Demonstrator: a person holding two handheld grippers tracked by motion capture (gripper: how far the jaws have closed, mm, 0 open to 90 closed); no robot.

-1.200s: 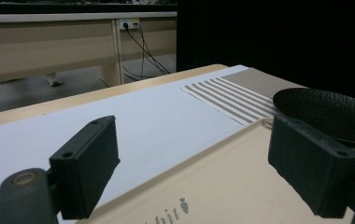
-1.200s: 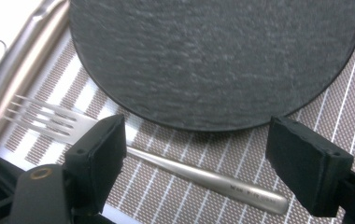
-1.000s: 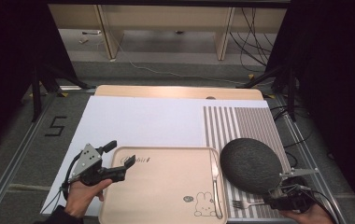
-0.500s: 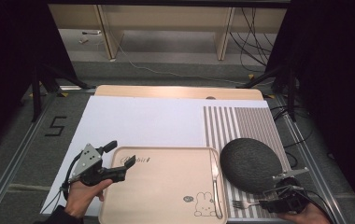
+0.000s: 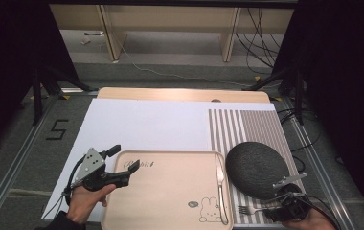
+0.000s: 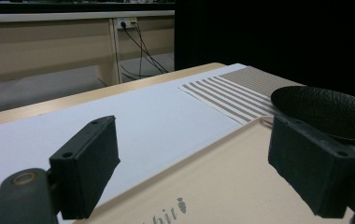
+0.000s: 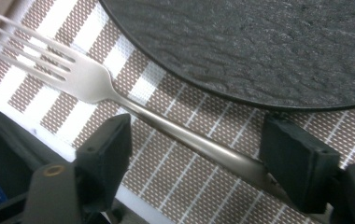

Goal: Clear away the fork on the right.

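A beige tray (image 5: 170, 191) with a rabbit print lies at the table's front, a knife (image 5: 221, 184) along its right side. My left gripper (image 5: 122, 158) hovers open over the tray's far left corner (image 6: 203, 186), nothing between its fingers (image 6: 87, 163). A dark plate (image 5: 259, 168) rests on the striped placemat (image 5: 247, 127). A fork (image 5: 248, 209) lies in front of the plate. My right gripper (image 5: 272, 210) straddles the fork's handle (image 7: 185, 140). Its jaws have just been closing, with the handle between them, and the pads (image 7: 108, 154) stand apart from it.
A white sheet (image 5: 146, 124) covers the table's left and middle. The plate's rim (image 7: 241, 95) runs just beyond the right gripper's jaws. The table's front edge is near both hands, and dark floor and cables lie beyond the far edge.
The right gripper has edged left along the fork's handle and its jaws have narrowed a little. The left gripper has stayed put.
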